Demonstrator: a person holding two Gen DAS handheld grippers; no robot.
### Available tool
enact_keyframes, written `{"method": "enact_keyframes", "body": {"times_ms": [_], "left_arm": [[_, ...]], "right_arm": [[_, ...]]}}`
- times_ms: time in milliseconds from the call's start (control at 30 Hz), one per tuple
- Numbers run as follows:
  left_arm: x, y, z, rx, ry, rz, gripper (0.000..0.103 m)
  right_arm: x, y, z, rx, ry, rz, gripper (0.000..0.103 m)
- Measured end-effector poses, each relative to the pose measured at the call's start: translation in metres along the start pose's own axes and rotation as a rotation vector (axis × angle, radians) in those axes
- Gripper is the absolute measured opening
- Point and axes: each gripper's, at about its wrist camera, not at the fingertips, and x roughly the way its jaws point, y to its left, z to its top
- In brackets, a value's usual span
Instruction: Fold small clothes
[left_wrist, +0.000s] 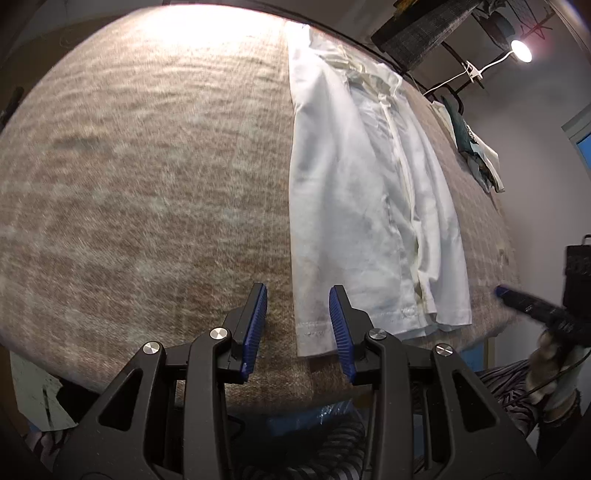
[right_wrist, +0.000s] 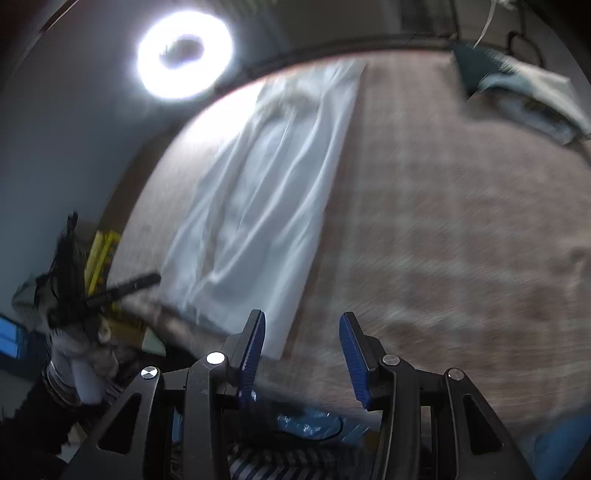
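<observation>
A: What is hard to make out?

B: The right wrist view is smeared with motion blur, so the weave of the table (right_wrist: 424, 221) and the folds of the white garment (right_wrist: 266, 192) read only roughly. The ring light (right_wrist: 184, 55) blows out the corner at 11 o'clock. In the left wrist view a glare patch washes out the table's (left_wrist: 147, 166) far edge at 12 o'clock, and the other tool at 3 o'clock is cut off by the frame.

A: How many of each thing?

B: One white garment (left_wrist: 362, 192), folded into a long narrow strip. One small pile of clothes (left_wrist: 472, 144), dark teal and pale, on the far part of the table; in the right wrist view it lies at 1 o'clock (right_wrist: 517, 88). Two tools. The left tool (left_wrist: 297, 325) has its blue pads apart and nothing between them. The right tool (right_wrist: 303, 350) likewise stands apart, gripping nothing.

A: And the edges and room?

B: In the left wrist view the garment runs from 12 o'clock toward 5 o'clock, its hem near the table's near edge, the left corner of that hem lying between the left tool's pads in the picture. Bare table spreads wide from 7 to 11 o'clock. In the right wrist view open table fills 1 to 4 o'clock, with the garment at 10 to 11 o'clock.
</observation>
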Motion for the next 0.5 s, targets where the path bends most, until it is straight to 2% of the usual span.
{"method": "enact_keyframes", "body": {"times_ms": [100,233,267,300,333,400,433,500], "left_arm": [[0.003,0.002,-0.001,-0.009,0.006,-0.013,0.035],[0.003,0.002,-0.002,-0.003,0.009,-0.027,0.035],[0.003,0.001,-0.002,-0.002,0.007,-0.031,0.032],[0.003,0.001,-0.003,0.001,0.009,-0.036,0.025],[0.004,0.000,-0.003,0.005,0.015,-0.037,0.005],[0.007,-0.003,-0.004,0.018,0.011,-0.027,0.003],[0.006,-0.004,-0.005,0.027,0.003,-0.023,0.001],[0.001,-0.007,-0.006,0.042,-0.017,-0.023,0.001]], "right_arm": [[0.027,0.007,-0.008,-0.009,0.074,0.018,0.044],[0.046,0.012,-0.011,-0.025,0.102,0.011,0.044],[0.046,0.013,-0.008,-0.028,0.098,0.016,0.041],[0.047,0.013,-0.007,-0.029,0.105,0.026,0.038],[0.048,0.013,-0.007,-0.025,0.112,0.037,0.032],[0.051,0.015,-0.006,-0.023,0.108,0.051,0.022],[0.052,0.014,-0.006,-0.022,0.121,0.077,0.004],[0.053,0.010,-0.009,0.002,0.119,0.101,0.001]]}}
